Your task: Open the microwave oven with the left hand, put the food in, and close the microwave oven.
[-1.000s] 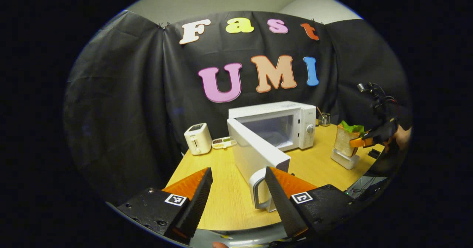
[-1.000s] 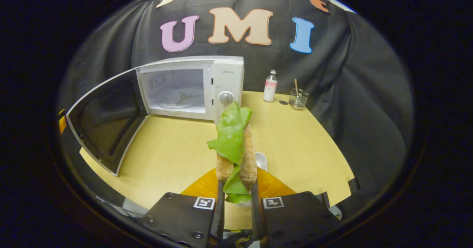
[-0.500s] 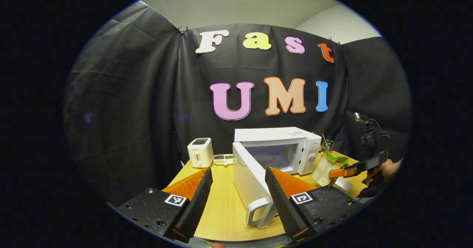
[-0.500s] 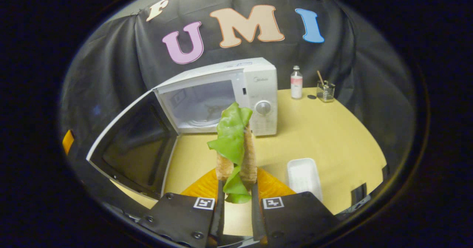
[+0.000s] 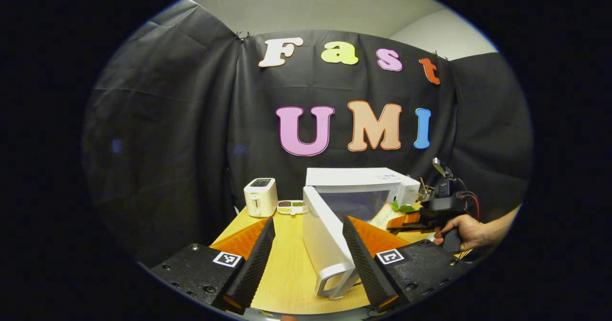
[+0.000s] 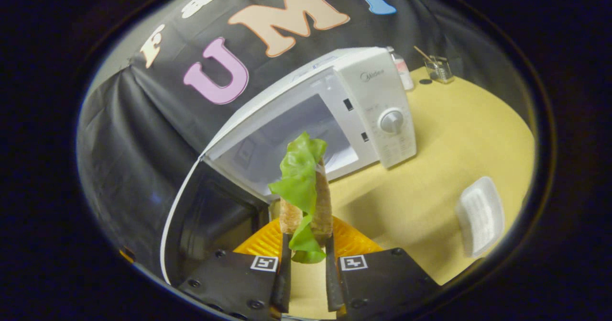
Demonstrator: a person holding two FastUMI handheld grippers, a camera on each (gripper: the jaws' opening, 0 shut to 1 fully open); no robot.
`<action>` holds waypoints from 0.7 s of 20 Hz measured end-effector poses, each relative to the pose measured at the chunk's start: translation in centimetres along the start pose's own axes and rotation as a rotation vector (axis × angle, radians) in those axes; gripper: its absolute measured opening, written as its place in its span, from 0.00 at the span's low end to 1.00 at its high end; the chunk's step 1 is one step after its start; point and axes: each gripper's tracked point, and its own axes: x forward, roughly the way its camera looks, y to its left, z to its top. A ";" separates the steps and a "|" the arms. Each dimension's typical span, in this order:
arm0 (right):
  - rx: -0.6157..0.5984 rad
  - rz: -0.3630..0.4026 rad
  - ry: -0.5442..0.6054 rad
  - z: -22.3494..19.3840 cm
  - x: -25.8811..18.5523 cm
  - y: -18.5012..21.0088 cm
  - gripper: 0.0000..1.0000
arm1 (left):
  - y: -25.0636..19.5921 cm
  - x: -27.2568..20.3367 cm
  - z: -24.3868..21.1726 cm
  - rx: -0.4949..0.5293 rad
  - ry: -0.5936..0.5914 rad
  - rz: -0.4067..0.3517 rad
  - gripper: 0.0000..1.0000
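The right gripper clamps its fingers on the sandwich before the open microwave; the left gripper's fingers stand apart near the door.

My left gripper hangs open before the microwave's open door. At the table's right edge, a hand holds the other gripper with the sandwich.

On the surface, the toaster stands left of the microwave, a small dish between them. The microwave's door swings out frontward. A tray lies right of the microwave.
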 end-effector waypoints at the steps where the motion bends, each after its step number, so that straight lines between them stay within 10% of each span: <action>1: 0.037 0.000 -0.006 0.1 1.2 0.8 0.28 | 0.2 -0.1 -0.1 -0.002 0.003 0.007 0.87; 14: 0.663 -0.032 -0.167 2.5 13.1 4.6 0.32 | 3.6 -0.8 -0.5 0.047 0.049 0.109 0.87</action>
